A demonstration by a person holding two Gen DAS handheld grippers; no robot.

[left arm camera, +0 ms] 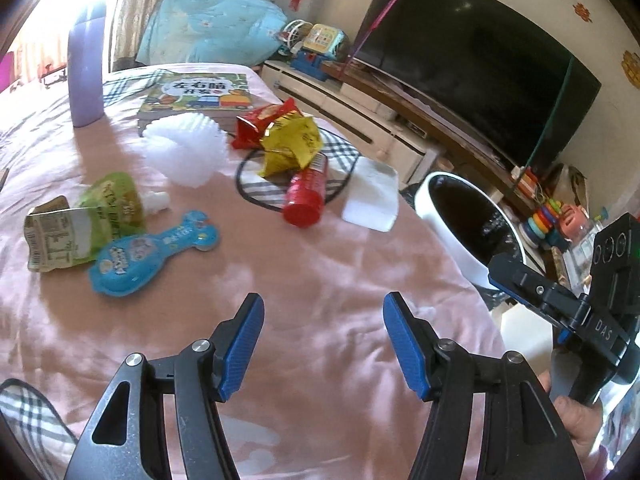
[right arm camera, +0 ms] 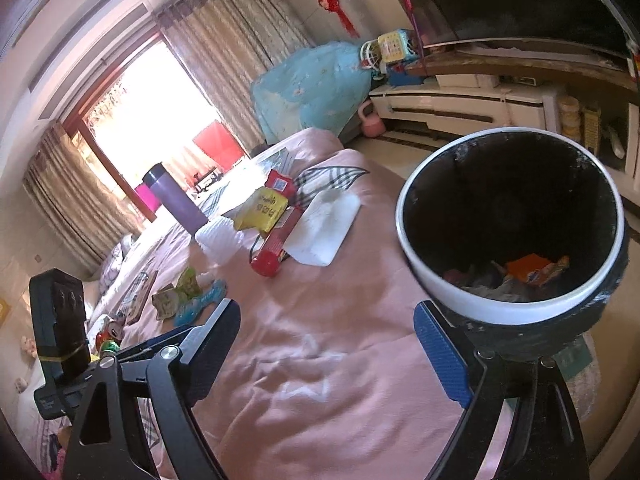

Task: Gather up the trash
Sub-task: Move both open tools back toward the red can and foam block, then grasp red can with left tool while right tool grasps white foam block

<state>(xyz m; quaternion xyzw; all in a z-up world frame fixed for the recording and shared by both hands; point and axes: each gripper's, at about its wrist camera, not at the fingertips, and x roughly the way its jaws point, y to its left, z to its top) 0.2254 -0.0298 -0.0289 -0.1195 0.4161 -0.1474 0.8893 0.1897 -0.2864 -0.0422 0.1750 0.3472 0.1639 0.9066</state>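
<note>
Trash lies scattered on the pink bedspread [left arm camera: 320, 256]: a red tube [left arm camera: 304, 196], a yellow snack bag [left arm camera: 292, 144], a red snack bag [left arm camera: 256, 124], a white foam net [left arm camera: 184, 148], a white paper sheet [left arm camera: 372, 196], a green pouch [left arm camera: 112, 204], a crumpled carton [left arm camera: 52, 240] and a blue spoon-shaped packet [left arm camera: 152, 248]. My left gripper [left arm camera: 324, 340] hovers over bare bedspread, open with nothing between its pads. My right gripper [right arm camera: 328, 344] stands open and empty beside the white bin [right arm camera: 404, 240] with a black liner. The bin holds wrappers [right arm camera: 528, 270].
A purple bottle [left arm camera: 86, 76] and a children's book [left arm camera: 196, 94] sit at the far side of the bed. A television [left arm camera: 480, 60] on a low cabinet [left arm camera: 360, 112], a blue bundle [left arm camera: 212, 28] and toys [left arm camera: 540, 220] fill the room beyond.
</note>
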